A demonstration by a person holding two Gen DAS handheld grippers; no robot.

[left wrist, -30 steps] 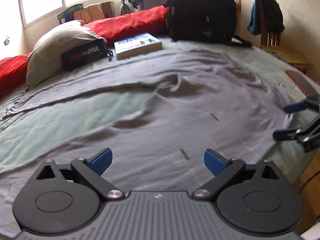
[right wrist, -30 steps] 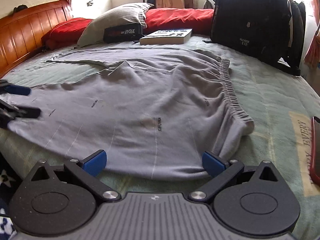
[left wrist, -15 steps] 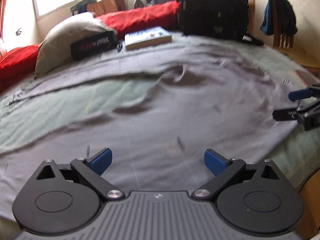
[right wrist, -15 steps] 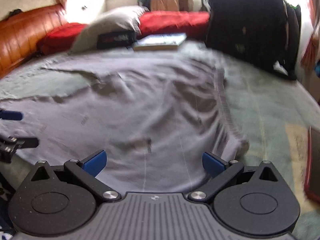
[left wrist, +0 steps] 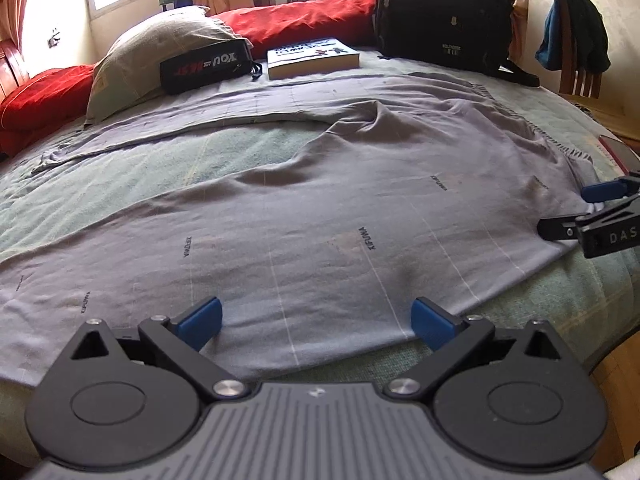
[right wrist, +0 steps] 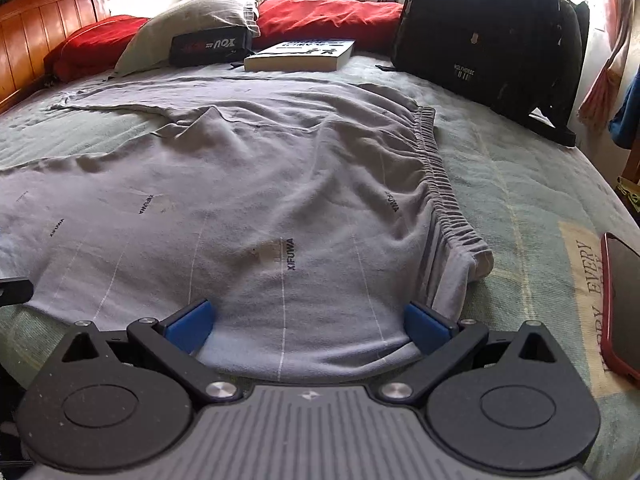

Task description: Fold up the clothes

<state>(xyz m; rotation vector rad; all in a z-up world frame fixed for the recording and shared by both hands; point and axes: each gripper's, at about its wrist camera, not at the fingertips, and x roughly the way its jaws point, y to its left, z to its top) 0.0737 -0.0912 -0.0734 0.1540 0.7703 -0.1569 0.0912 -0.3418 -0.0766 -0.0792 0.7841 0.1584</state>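
Trousers (right wrist: 256,200) lie spread flat on the bed (right wrist: 520,184), legs apart. Both grippers have moved closer to the near hem: left gripper (left wrist: 316,320) and right gripper (right wrist: 306,322), fingers spread wide, holding nothing, probably lining up a grasp.

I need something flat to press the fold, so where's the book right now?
The book lies at the far end of the bed, between the black pouch on its left and the black backpack on its right, beyond the grey trousers.
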